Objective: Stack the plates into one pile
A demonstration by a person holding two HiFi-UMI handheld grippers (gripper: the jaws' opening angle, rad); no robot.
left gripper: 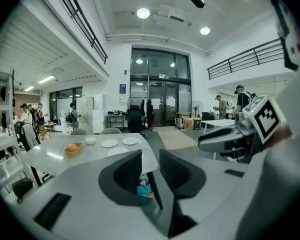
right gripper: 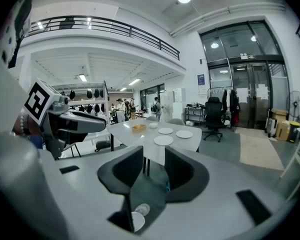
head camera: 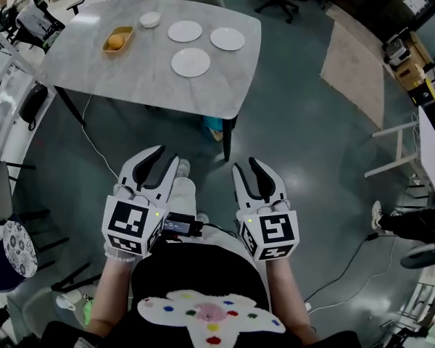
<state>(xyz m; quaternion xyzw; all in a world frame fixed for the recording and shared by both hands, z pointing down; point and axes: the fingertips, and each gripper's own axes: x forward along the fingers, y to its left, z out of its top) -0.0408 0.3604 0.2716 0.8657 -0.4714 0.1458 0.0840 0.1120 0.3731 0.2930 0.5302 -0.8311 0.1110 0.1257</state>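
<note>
The left gripper (head camera: 165, 155) and right gripper (head camera: 246, 165) hang well short of the table (head camera: 116, 78), jaws spread and empty. The likely trouble is at pickup. The plates are thin, flat and glossy on a smooth top, so a jaw could skid over a rim and shove a plate along the table instead of lifting it. All three lie apart on the table: the front plate (head camera: 191, 62), then the middle plate (head camera: 185, 31) and right plate (head camera: 228, 38). A bowl (head camera: 150, 19) sits at the table's far side.
</note>
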